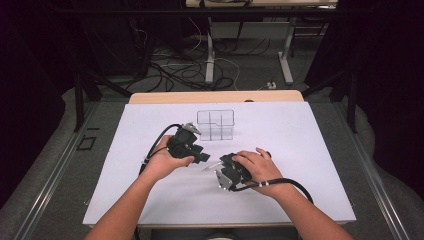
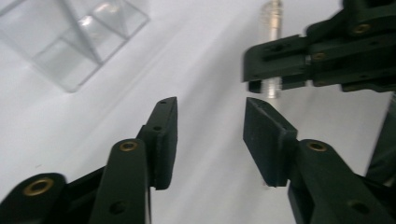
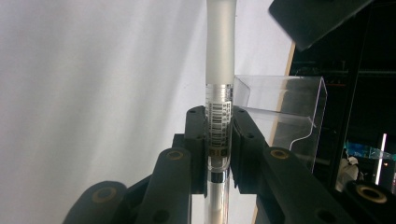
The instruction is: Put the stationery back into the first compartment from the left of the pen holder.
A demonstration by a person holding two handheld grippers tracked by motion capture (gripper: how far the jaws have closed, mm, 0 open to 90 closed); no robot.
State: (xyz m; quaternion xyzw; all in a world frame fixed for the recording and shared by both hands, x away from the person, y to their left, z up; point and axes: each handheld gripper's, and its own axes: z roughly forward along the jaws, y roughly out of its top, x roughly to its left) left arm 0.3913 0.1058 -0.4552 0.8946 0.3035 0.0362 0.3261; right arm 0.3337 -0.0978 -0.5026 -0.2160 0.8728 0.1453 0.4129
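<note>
Right gripper [image 3: 218, 154] clamped on a slim tube [image 3: 219, 84], seen at bottom centre of the right gripper view: pads pressing both sides of the barcode label, frosted upper part rising to the top edge, clear lower part running down between the jaws. In the high view, same gripper [image 1: 220, 170] right of centre under the right hand [image 1: 260, 167], tube [image 1: 212, 166] poking out leftward as a pale sliver over the white table [image 1: 300, 150].

Left gripper [image 2: 210, 135] open, nothing between the pads, white surface showing through the gap. Just beyond its tips, at upper right of the left gripper view, right gripper [image 2: 261, 84] again with the tube [image 2: 272, 18] standing out above and below its jaws. In the high view, left gripper [image 1: 200, 156] left of centre, held in the left hand [image 1: 167, 162], near the right one but apart.

Clear divided box [image 1: 215, 124] farther up the table, centre of the high view; upper left in the left gripper view [image 2: 70, 42], right of the tube in the right gripper view [image 3: 285, 107].
</note>
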